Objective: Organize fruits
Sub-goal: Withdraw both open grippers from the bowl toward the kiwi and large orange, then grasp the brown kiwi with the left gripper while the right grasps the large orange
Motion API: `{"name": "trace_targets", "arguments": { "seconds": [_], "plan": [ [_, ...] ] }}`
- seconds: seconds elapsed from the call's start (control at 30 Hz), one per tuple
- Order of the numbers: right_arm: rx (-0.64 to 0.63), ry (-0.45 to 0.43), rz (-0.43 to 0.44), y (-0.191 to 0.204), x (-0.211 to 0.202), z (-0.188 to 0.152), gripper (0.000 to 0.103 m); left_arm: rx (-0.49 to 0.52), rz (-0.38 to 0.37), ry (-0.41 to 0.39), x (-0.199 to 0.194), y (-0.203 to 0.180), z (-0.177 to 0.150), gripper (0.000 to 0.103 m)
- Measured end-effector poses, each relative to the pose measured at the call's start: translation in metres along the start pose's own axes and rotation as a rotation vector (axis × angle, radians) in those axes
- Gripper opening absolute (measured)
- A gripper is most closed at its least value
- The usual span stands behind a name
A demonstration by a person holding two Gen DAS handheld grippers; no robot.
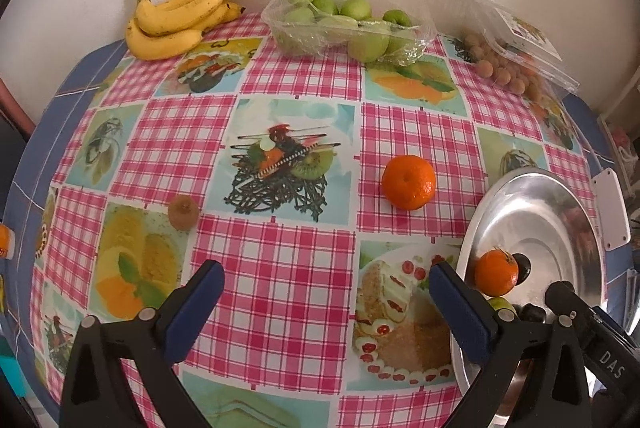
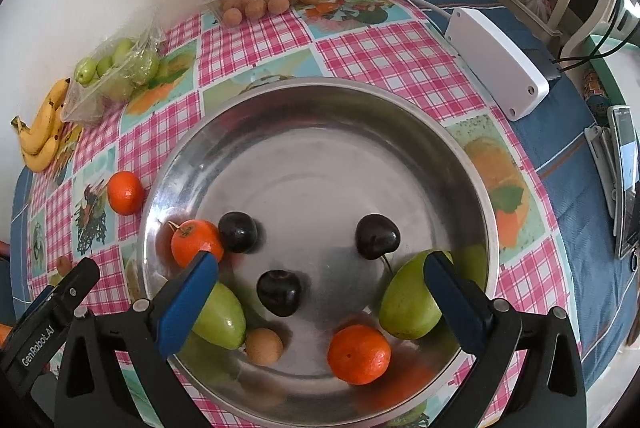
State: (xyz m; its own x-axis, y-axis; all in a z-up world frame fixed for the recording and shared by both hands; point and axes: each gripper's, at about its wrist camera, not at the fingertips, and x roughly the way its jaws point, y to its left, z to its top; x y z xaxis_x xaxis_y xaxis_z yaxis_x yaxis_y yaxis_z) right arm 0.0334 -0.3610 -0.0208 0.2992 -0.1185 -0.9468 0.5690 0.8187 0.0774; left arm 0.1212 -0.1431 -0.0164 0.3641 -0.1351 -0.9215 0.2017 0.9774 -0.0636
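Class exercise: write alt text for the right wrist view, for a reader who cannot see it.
A steel bowl on a checked tablecloth holds two tangerines, three dark cherries, two green fruits and one small brown fruit. The right gripper hovers open above it.

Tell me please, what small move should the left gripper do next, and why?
Probably move the left gripper forward and a little right toward the loose tangerine. Both grippers are open and empty, this tangerine lies alone on the tablecloth just outside the metal bowl, and the bowl already holds other fruit, including two tangerines.
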Motion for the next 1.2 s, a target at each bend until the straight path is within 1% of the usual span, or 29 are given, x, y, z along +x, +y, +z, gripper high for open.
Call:
{"name": "trace_targets", "arguments": {
  "seconds": [0.1,0.23,0.4,0.53,0.6,0.87,1.07,1.2],
  "plan": [
    [-0.003,0.000,-0.005,0.004,-0.001,0.000,0.103,0.008,0.004,-0.012,-0.005,0.007,0.002,0.103],
    [-0.017,-0.001,-0.016,0.012,-0.002,-0.001,0.103,0.012,0.034,-0.032,-0.010,0.021,0.005,0.103],
    [-0.038,-0.001,-0.011,0.030,-0.005,-0.003,0.103,0.002,0.071,-0.041,-0.014,0.045,0.009,0.103],
    [-0.074,0.005,-0.013,0.049,-0.004,-0.005,0.103,-0.016,0.117,-0.045,-0.015,0.070,0.011,0.103],
    [-0.091,0.009,-0.015,0.058,-0.004,-0.007,0.103,-0.040,0.133,-0.045,-0.015,0.085,0.013,0.103],
    [-0.179,0.016,-0.007,0.101,-0.002,-0.016,0.103,-0.154,0.136,-0.041,-0.019,0.138,0.015,0.103],
    [-0.240,0.016,0.004,0.133,-0.003,-0.030,0.103,-0.217,0.134,-0.043,-0.021,0.167,0.013,0.103],
    [-0.282,0.014,0.020,0.153,-0.003,-0.038,0.103,-0.241,0.133,-0.044,-0.022,0.180,0.011,0.103]
  ]
}}
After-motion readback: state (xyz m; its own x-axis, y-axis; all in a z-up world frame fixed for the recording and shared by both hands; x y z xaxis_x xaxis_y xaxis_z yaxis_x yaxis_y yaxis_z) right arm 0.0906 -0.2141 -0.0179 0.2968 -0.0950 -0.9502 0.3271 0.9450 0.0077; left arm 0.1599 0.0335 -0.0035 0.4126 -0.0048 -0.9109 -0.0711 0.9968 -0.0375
